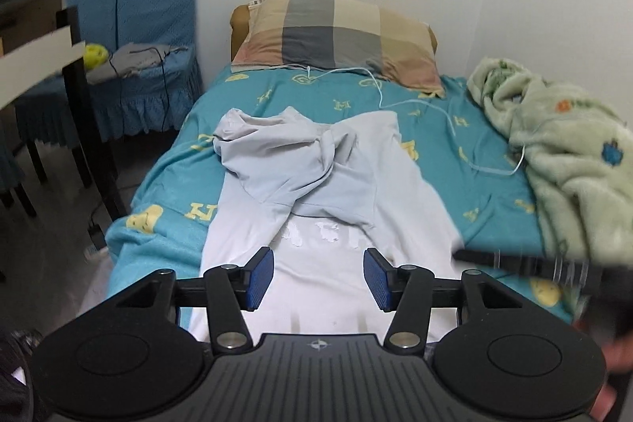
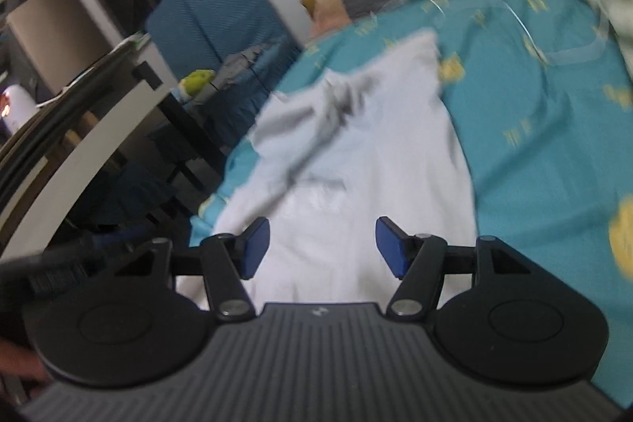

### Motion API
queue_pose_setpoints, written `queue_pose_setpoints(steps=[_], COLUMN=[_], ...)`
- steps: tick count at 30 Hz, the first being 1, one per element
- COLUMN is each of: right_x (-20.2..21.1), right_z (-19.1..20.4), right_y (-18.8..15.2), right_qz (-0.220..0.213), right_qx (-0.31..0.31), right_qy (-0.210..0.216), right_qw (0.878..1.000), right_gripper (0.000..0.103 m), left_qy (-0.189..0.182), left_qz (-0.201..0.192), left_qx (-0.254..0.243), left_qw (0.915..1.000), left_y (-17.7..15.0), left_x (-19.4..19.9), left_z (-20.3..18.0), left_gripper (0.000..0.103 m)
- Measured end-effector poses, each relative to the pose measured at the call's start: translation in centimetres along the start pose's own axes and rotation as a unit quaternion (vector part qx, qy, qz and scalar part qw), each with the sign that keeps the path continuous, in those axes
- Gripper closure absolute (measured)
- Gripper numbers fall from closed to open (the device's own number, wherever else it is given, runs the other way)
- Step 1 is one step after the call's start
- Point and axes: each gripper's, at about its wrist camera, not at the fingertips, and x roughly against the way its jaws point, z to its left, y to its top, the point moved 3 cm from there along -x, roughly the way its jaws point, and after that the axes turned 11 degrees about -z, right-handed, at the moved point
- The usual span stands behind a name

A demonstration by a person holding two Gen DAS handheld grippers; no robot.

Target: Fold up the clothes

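Note:
A pale grey-white shirt (image 1: 316,192) lies lengthwise on the bed, its sleeves crossed over the chest. In the right wrist view the same shirt (image 2: 356,161) is blurred. My left gripper (image 1: 318,277) hangs over the shirt's near part with its blue pads (image 1: 261,277) apart and nothing between them. My right gripper (image 2: 322,248) also stands open above the shirt's near part, empty. The right gripper's dark body (image 1: 526,263) shows blurred at the right edge of the left wrist view.
The bed has a teal sheet (image 1: 474,184) with yellow letters. A checked pillow (image 1: 336,34) lies at its head, a green fleece blanket (image 1: 561,153) on the right. A white cable (image 1: 447,113) runs across the sheet. Blue covered chairs (image 1: 150,38) and a dark table (image 1: 75,66) stand left.

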Motion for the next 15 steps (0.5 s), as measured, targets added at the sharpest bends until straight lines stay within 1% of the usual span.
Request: queue_pose_setpoints(steps=[1,3,6,7,9,11,13,15], right_x=[-1.2,-4.8,-11.5,-13.9,-18.0,-21.6,-25.2,-28.1], right_z=[0.4,1.1,2.2,2.4,2.8,3.1,3.2,2.7], right_y=[1.2,3.5,6.3,7.0,7.8,8.1,8.3,8.2], right_qz=[-0.001,0.008,0.024,0.029,0.03,0.035,0.04,0.048], right_qx=[0.007,0.018,0.032,0.033,0.033,0.04,0.046,0.038], right_qy=[-0.001,-0.007,-0.017,-0.022,-0.021,-0.026,-0.037,-0.06], right_qw=[1.0,1.0,0.999,0.999,0.999,0.998,0.997,0.996], right_gripper=[0.04,0.04,0.04,0.04,0.04,0.04,0.041,0.041], left_qy=[-0.001,-0.005,0.01,0.014,0.028,0.017,0.021,0.027], left_qz=[0.0,-0.013,-0.025,-0.023,-0.007,-0.008,-0.013,-0.002], left_qx=[0.002,-0.002,-0.014,-0.003,0.052,0.097,0.112,0.129], left_qw=[1.0,0.9999,0.9995,0.9996,0.9983,0.9951,0.9934,0.9913], left_y=[-0.1,-0.1,-0.2,-0.3,-0.3,-0.1,0.0,-0.3], left_x=[-0.4,-0.8,-1.7,-2.1,-3.1,-3.4,-3.7,-4.4], left_z=[0.3,0.9,2.1,2.8,4.6,6.2,7.3,8.3], left_gripper=[0.05,0.05,0.05,0.05,0.05,0.05,0.048,0.046])
